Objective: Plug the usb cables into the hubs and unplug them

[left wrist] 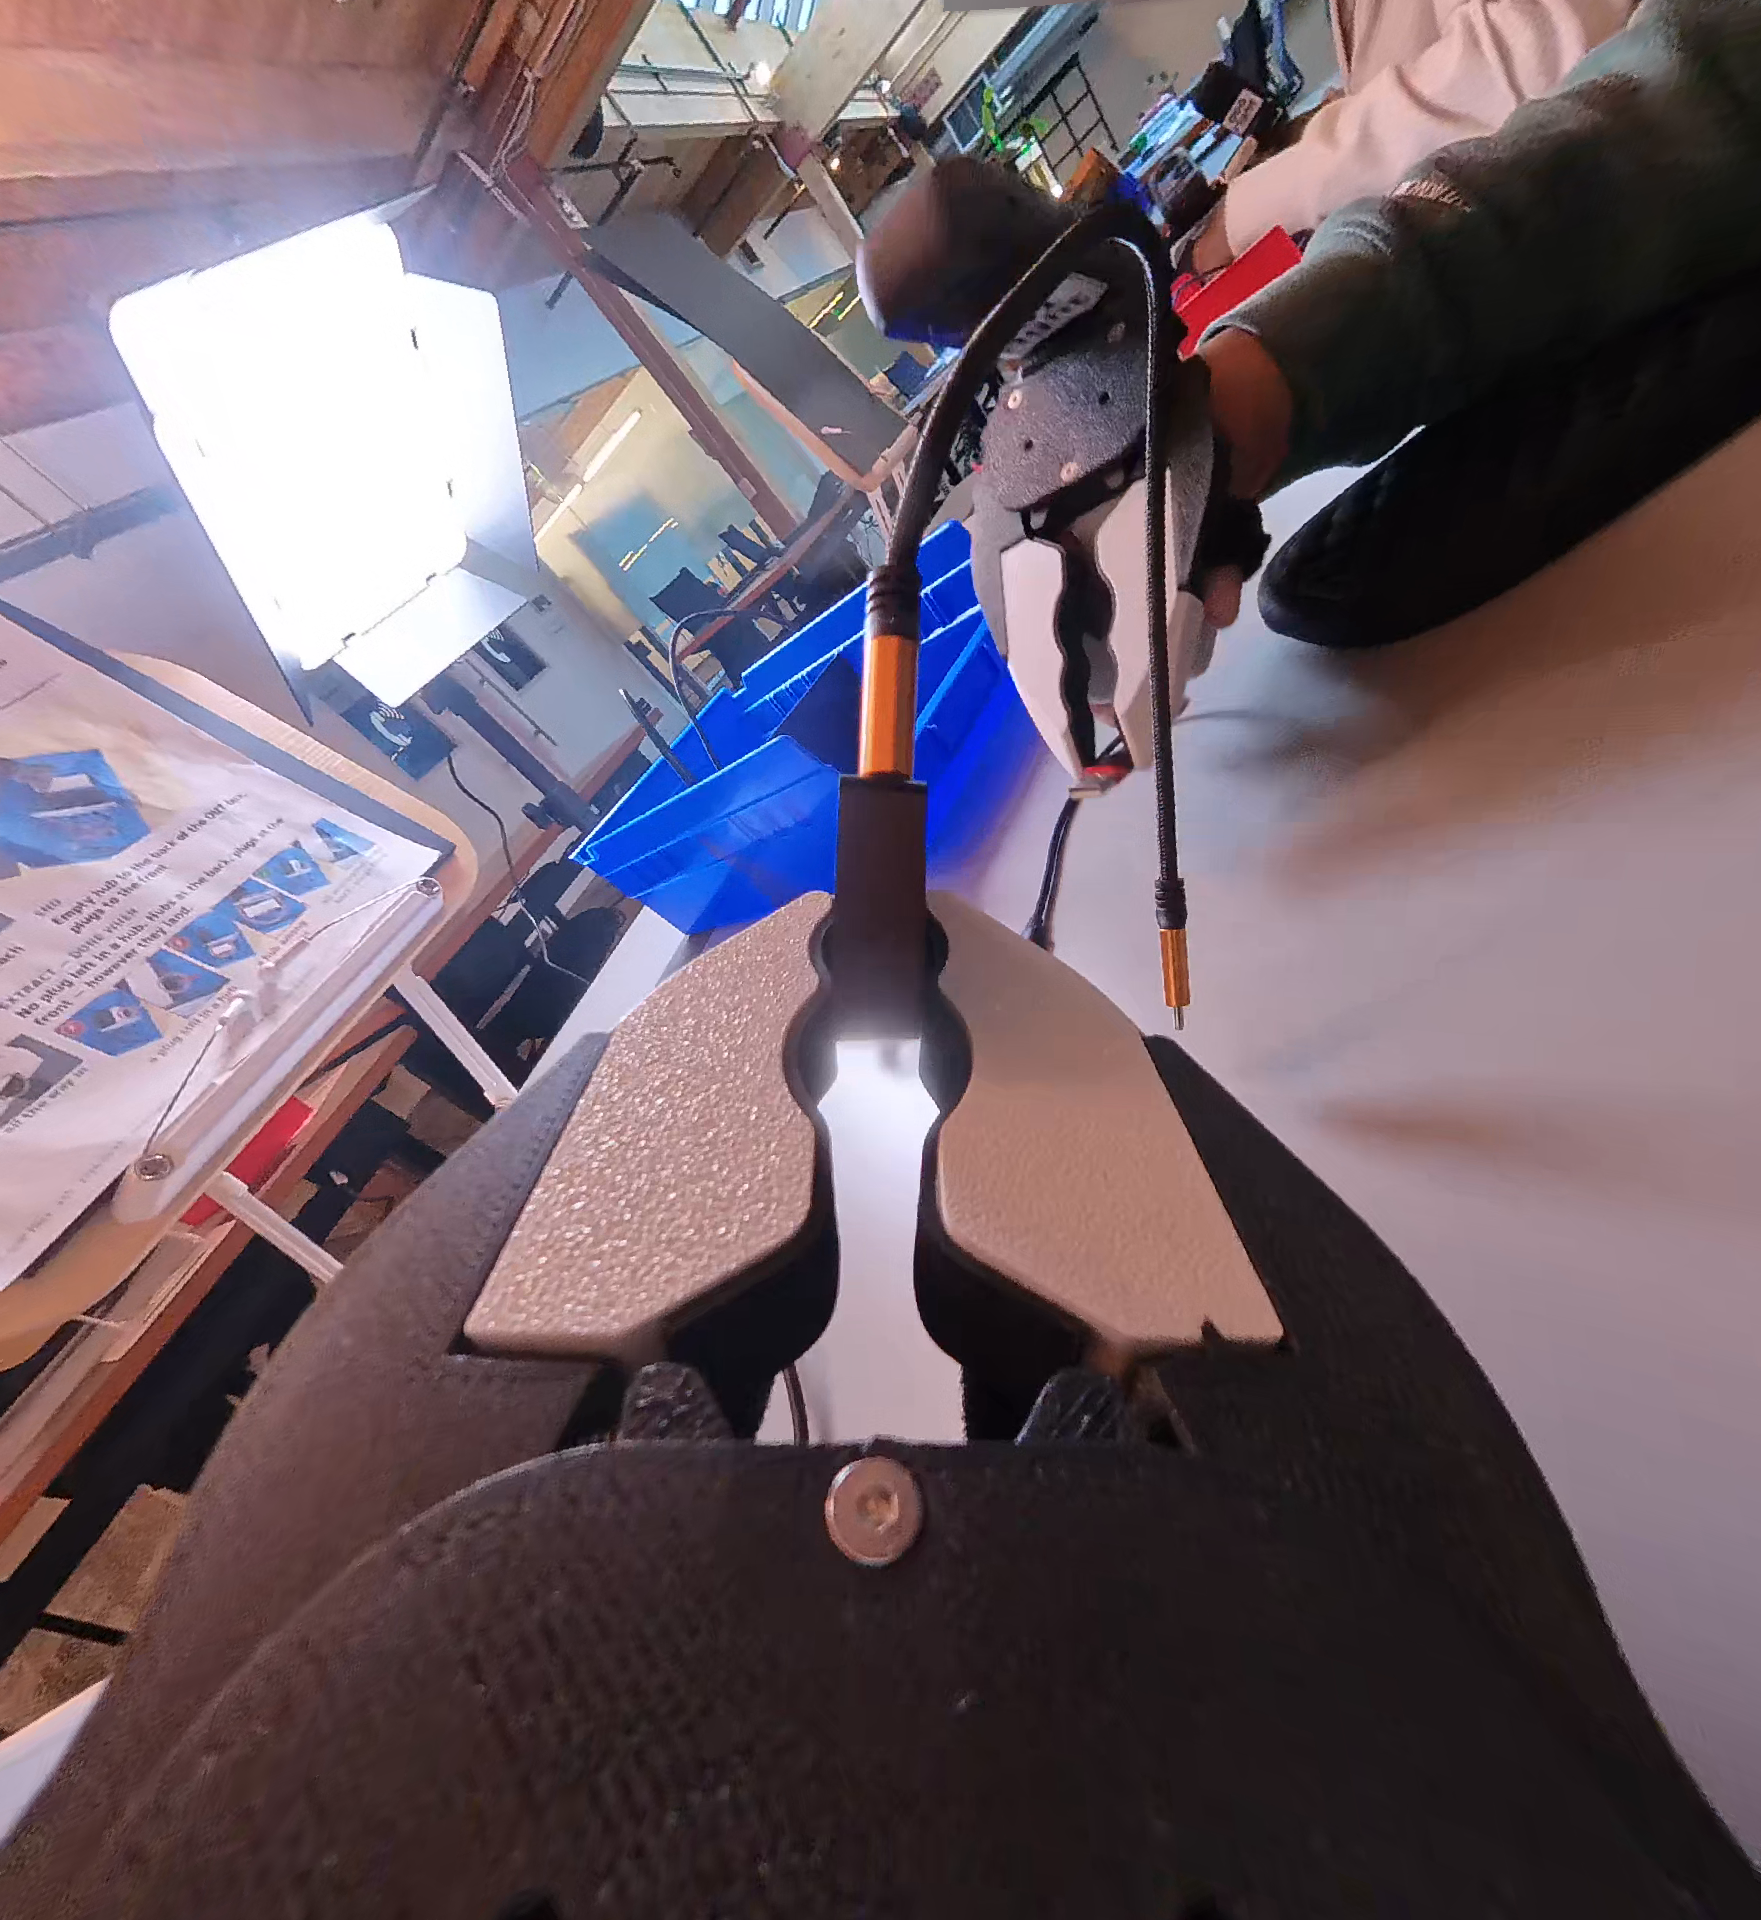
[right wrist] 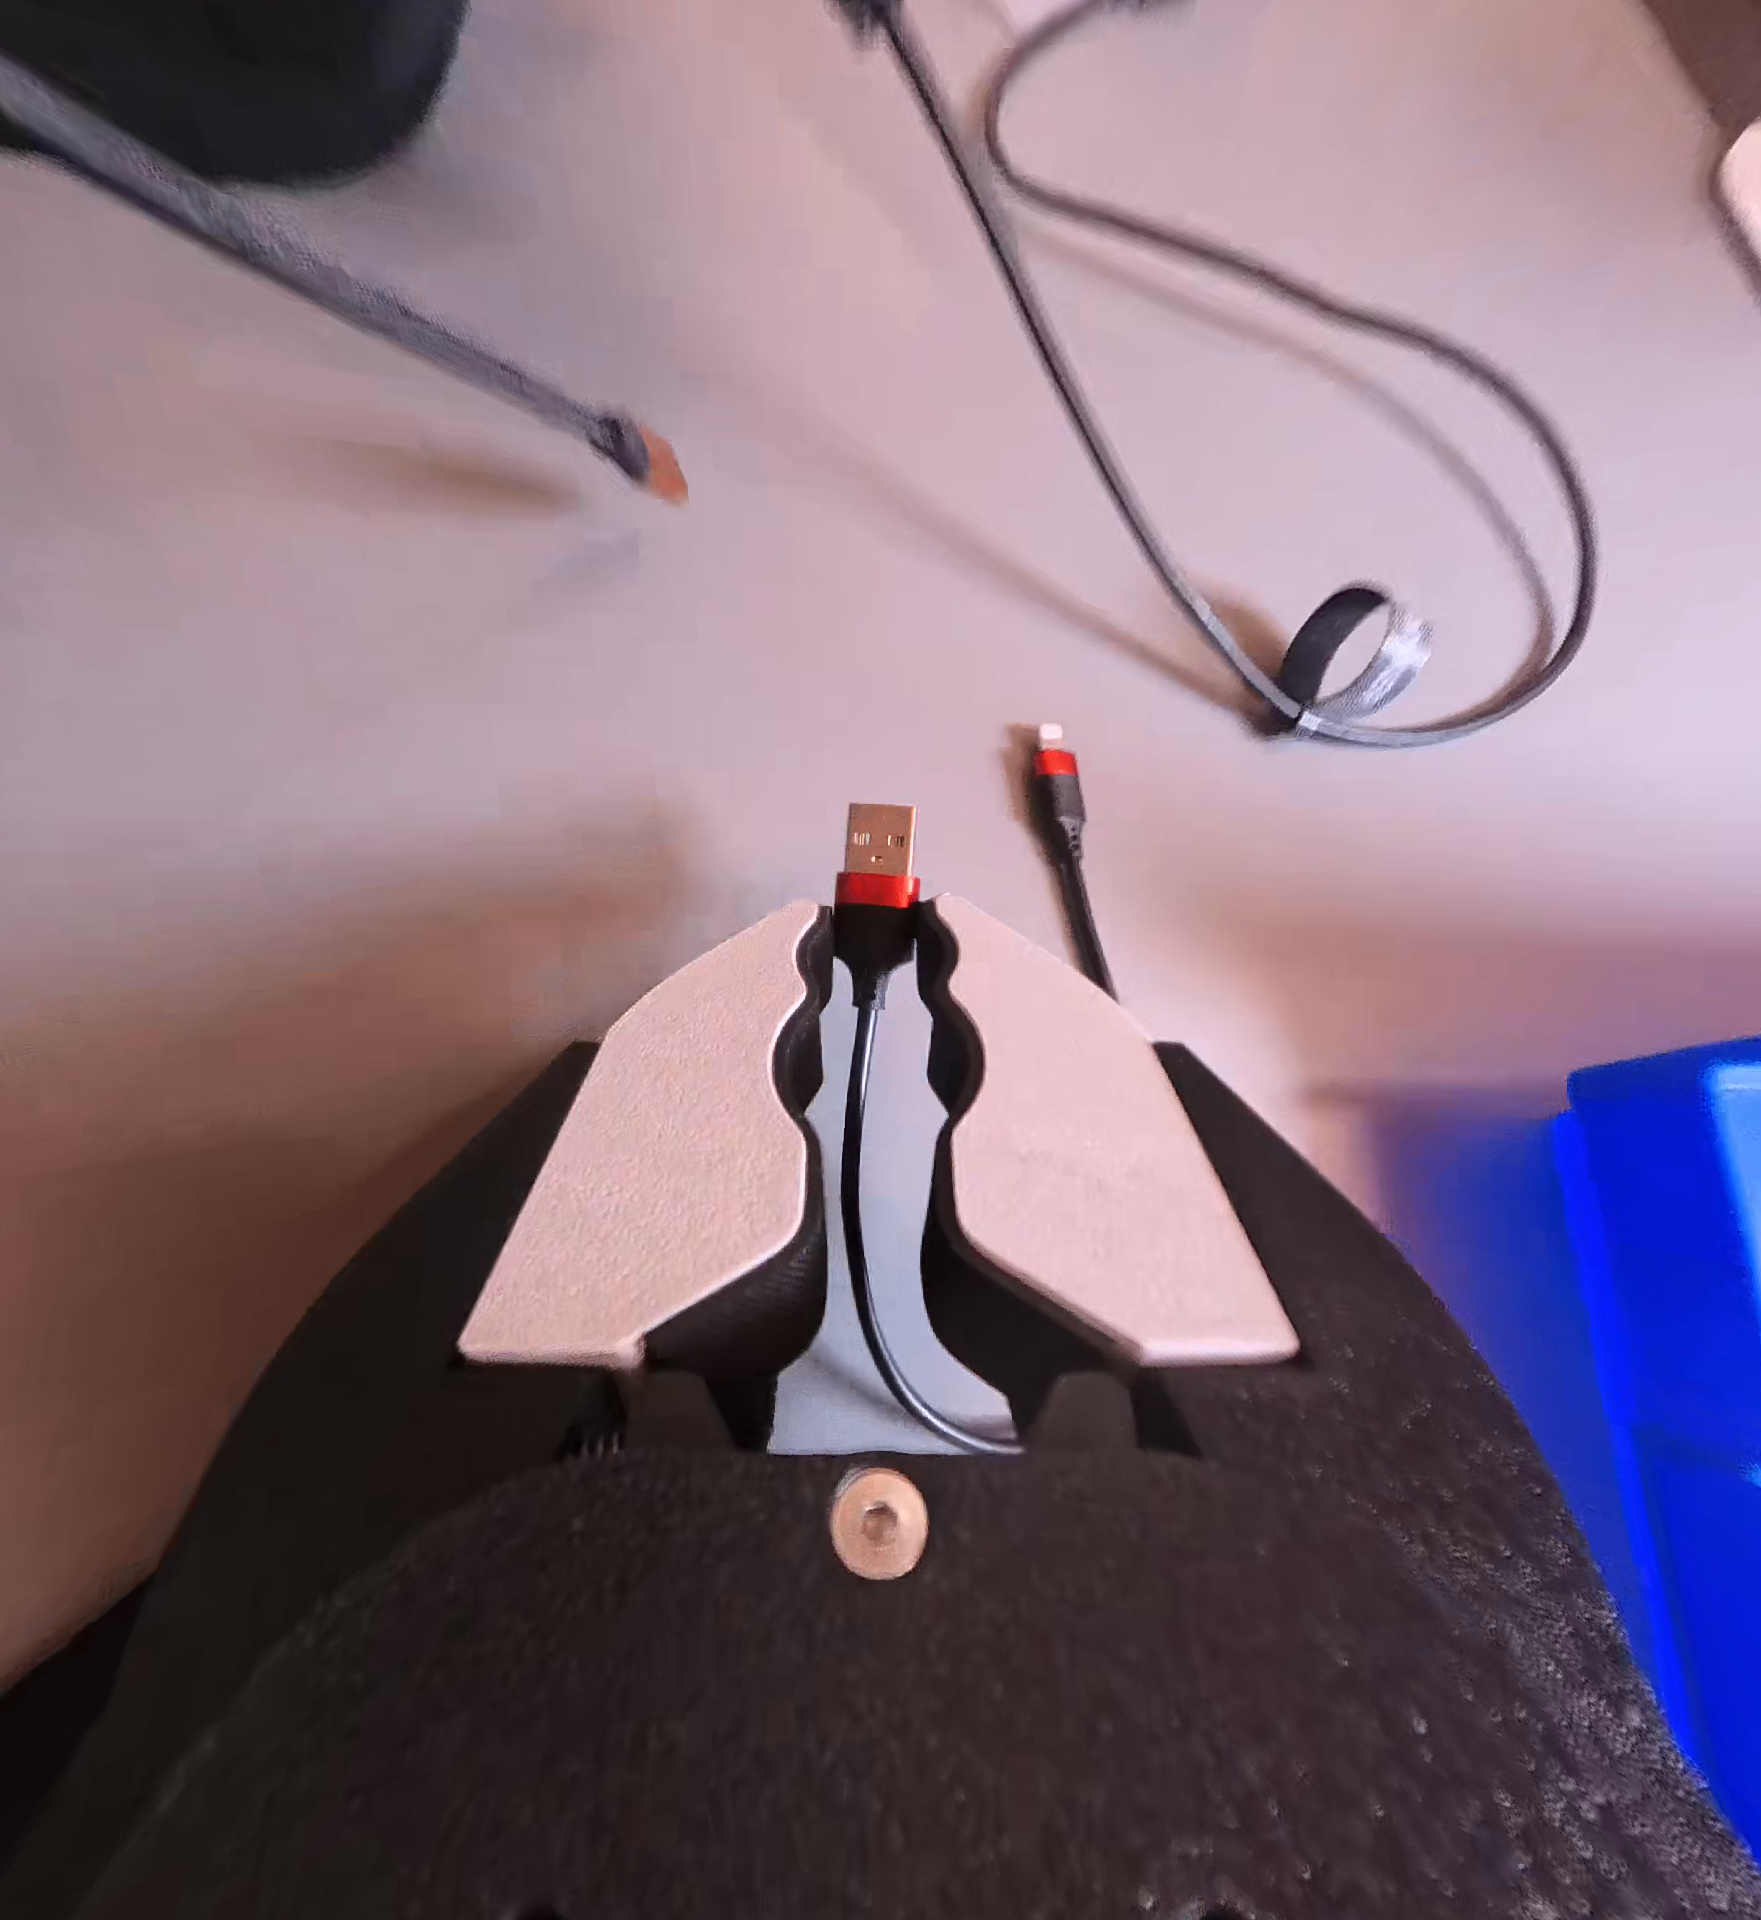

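Clamped in the left gripper (left wrist: 878,940), a black hub (left wrist: 881,862) carries one orange-collared cable (left wrist: 886,707), while the right gripper (right wrist: 876,914) pinches a red-collared USB-A plug (right wrist: 878,847) above the table (right wrist: 336,727), not yet inserted.

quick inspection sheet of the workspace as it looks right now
surface: pale table, mostly bare.
job's things: black hub with an orange-collared plug seated in it; red-collared usb plug.
clutter: blue bins at the table edge.
grippers: left gripper shut on the hub; right gripper shut on the red-collared usb plug.
cables: braided cable's free orange end hangs in the air; small red-collared connector and a looped flat cable lie on the table.
surroundings: bright light panel, instruction sheet on a stand.
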